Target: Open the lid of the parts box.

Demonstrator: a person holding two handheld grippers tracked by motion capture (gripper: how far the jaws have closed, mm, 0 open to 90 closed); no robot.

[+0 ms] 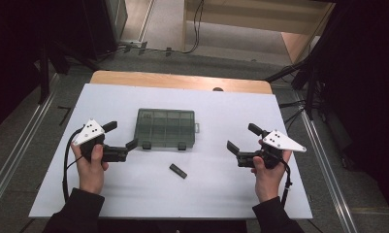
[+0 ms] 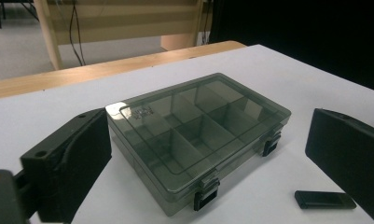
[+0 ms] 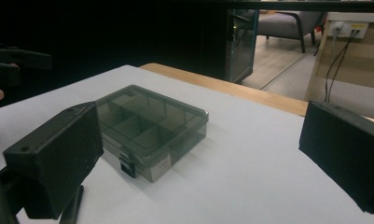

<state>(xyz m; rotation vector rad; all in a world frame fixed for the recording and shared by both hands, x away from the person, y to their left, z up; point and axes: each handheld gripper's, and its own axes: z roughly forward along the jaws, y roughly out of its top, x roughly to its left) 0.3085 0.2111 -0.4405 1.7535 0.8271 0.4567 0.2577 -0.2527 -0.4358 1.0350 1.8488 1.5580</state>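
Observation:
A smoky see-through compartment box (image 1: pixel 166 127) lies shut in the middle of the white table (image 1: pixel 206 194), its two black latches facing me. A small black flat stick (image 1: pixel 178 170) lies on the table just in front of it. My left gripper (image 1: pixel 121 135) is open and empty at the box's left front corner. My right gripper (image 1: pixel 243 138) is open and empty, a short way to the right of the box. In the left gripper view the box (image 2: pixel 198 135) and the stick (image 2: pixel 324 199) sit between the wide-apart fingers (image 2: pixel 72 158). The right gripper view has the box (image 3: pixel 147 126) ahead, left of centre.
Bare white tabletop surrounds the box on all sides. A strip of wooden table edge (image 1: pixel 182 80) runs along the back. Dark stands and cables (image 1: pixel 303 73) are on the floor beyond the table. The other gripper (image 3: pixel 12 60) is at the far left of the right gripper view.

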